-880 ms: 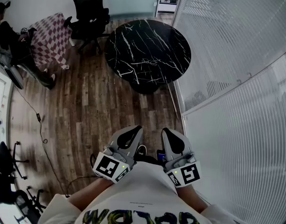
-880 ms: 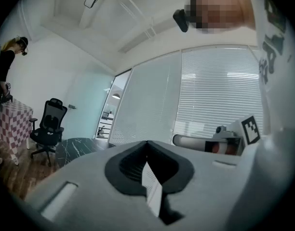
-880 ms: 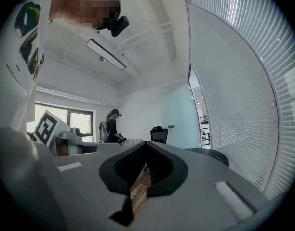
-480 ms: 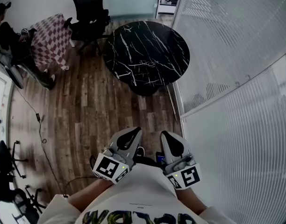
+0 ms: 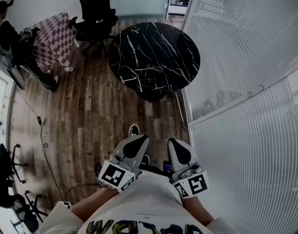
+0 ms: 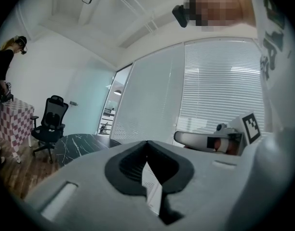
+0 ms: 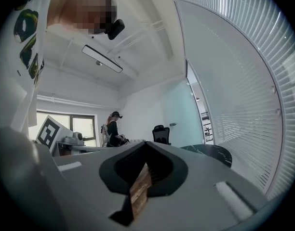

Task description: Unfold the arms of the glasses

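No glasses show in any view. My left gripper [image 5: 136, 142] and right gripper [image 5: 176, 146] are held side by side close to the person's chest, pointing level toward a round black marble table [image 5: 154, 55]. Both are shut with nothing between the jaws. In the left gripper view the left gripper's [image 6: 147, 150] jaws meet at a thin seam, and the right gripper [image 6: 210, 139] shows beside it. The right gripper view shows the right gripper [image 7: 145, 150] with its jaws together too. The table top looks bare from the head view.
A wall of white blinds [image 5: 246, 82] runs along the right. A black office chair [image 5: 94, 13] and a checkered-cloth table [image 5: 54, 38] stand at the back left, with a person [image 7: 112, 128] near them. A cable [image 5: 42, 135] trails over the wooden floor. One shoe [image 5: 134, 129] shows ahead of the grippers.
A shoe has come forward into view ahead of the left gripper. Both grippers stay shut and keep their place near the chest.
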A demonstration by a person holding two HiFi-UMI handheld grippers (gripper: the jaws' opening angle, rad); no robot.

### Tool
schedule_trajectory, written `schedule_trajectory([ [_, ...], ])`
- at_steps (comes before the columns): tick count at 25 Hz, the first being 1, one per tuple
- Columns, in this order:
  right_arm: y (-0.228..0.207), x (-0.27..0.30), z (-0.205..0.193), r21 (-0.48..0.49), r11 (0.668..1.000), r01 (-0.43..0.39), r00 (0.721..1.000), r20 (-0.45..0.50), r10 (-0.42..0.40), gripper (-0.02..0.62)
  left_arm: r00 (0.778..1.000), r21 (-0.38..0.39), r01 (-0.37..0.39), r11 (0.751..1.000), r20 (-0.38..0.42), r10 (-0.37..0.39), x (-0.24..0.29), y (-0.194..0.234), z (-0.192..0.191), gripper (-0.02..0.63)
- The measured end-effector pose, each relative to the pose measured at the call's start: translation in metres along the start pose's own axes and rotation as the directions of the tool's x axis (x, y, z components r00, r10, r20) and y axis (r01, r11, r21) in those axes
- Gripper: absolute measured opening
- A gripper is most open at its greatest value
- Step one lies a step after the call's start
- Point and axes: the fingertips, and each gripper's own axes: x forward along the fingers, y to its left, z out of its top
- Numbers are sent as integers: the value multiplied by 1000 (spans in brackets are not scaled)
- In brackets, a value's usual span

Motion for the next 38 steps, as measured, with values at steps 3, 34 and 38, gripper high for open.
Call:
schedule_trajectory([
  [3, -15, 13, -7, -6, 1000, 20, 1000, -4, -20, 2, 1000, 1, 2, 1000, -15, -2, 15, 14, -8, 0],
  [34, -132, 317, 29, -100, 994, 37, 997, -66, -44, 0, 999, -25, 41, 999, -9, -41, 196, 266, 76, 0],
  [38, -141, 340, 29, -112, 992, 54, 997, -55, -60, 0, 997, 4, 76, 997, 8, -76, 209, 279, 89, 0],
])
